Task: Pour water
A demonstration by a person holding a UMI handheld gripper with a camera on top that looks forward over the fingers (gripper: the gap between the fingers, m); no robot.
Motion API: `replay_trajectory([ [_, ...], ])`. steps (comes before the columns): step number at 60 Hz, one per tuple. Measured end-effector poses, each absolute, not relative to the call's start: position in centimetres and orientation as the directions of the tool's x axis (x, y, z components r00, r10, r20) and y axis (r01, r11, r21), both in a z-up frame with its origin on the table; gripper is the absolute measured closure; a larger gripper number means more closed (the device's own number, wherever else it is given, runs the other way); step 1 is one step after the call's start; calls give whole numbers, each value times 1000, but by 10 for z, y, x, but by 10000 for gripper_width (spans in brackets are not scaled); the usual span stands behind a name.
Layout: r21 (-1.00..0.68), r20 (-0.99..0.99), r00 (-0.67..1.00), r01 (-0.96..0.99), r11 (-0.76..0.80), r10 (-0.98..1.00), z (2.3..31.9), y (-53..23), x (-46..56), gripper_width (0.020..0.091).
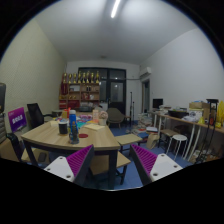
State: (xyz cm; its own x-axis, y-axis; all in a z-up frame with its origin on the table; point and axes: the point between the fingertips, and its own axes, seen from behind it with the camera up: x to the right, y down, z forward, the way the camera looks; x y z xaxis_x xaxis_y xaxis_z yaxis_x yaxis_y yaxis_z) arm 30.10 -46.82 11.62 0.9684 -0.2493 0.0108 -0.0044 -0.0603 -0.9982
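Gripper view: gripper [107, 163] open, empty; blue bottle [73, 128] upright on table [50, 138].

Smooth light wooden table [55, 135], glossy blue plastic bottle [73, 127], matt magenta gripper [108, 164] pads [64, 160], dark glass doors [118, 88]

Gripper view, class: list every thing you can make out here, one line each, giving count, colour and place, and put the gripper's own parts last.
Wooden table: one, light brown, just ahead of the left finger.
Blue bottle: one, blue with an orange cap, upright on the table.
Other items on the table: several, dark, beside the bottle; too small to name.
Chair: one, wooden frame with a blue seat, beyond the fingers.
Shelf: one, brown, against the far wall.
Side bench: one, white, along the right wall, with clutter on it.
Ceiling light: one, white strip, overhead.
Gripper: one, fingers open, nothing between them.
Pads: two, magenta, on the fingers' inner faces.
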Motion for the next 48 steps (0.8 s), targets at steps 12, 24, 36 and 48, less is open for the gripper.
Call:
replay_trajectory([
  [12, -999, 53, 984, 53, -4, -169, 121, -436, 278, 287],
  [24, -1000, -13, 998, -14, -17, -68, 107, -350, 235, 291],
  [36, -999, -42, 999, -41, 35, -14, 104, -221, 174, 286],
  [48, -999, 46, 998, 45, -26, -43, 80, -123, 132, 297],
])
